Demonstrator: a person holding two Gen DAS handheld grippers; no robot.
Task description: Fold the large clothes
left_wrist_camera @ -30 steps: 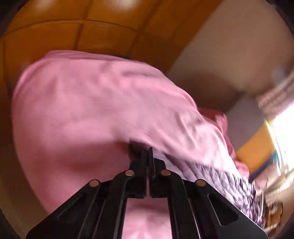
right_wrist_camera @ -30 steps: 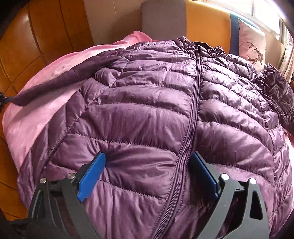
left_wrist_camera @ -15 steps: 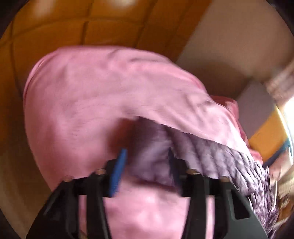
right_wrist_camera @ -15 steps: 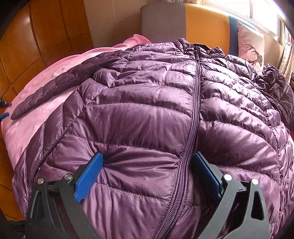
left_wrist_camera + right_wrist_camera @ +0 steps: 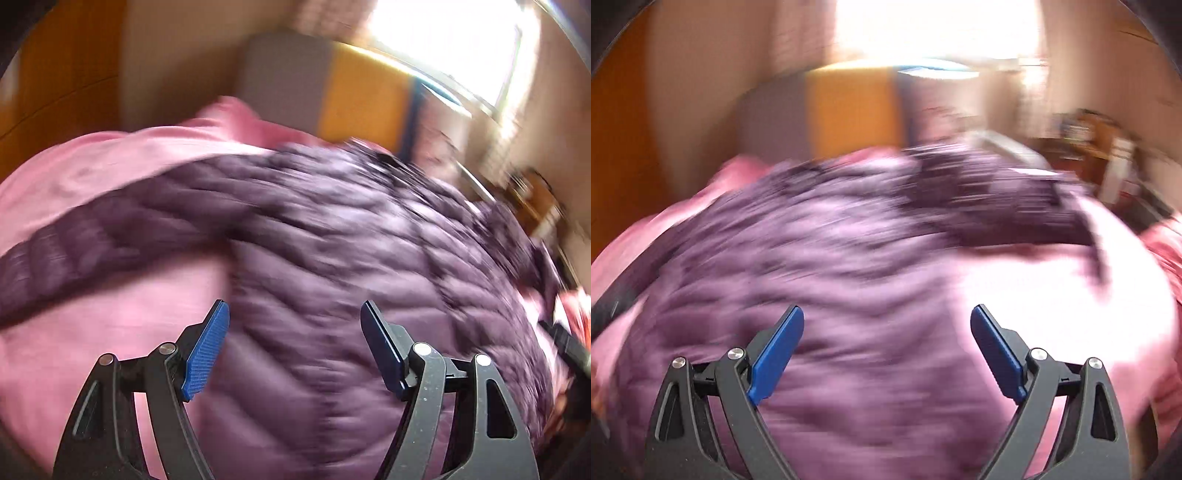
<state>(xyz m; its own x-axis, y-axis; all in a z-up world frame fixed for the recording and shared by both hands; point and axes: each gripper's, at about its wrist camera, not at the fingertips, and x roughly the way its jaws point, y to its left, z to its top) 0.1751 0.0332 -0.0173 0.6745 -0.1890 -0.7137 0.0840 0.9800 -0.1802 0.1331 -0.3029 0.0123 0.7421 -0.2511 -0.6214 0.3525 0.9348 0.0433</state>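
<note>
A grey and orange headboard (image 5: 325,92) and a bright window (image 5: 447,48) stand behind the bed, and a wooden shelf (image 5: 1089,136) sits off to the right. The quilted purple jacket (image 5: 351,258) lies spread on the soft pink blanket (image 5: 110,321), one sleeve (image 5: 74,251) stretched left. The left gripper (image 5: 295,347) and right gripper (image 5: 886,350) both hang over it with jaws wide apart, holding nothing; both views are blurred.

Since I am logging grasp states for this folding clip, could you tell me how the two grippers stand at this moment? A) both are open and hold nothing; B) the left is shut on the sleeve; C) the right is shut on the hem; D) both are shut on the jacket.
A: the left gripper and right gripper both show spread jaws, with the purple jacket unpinched beyond them.
</note>
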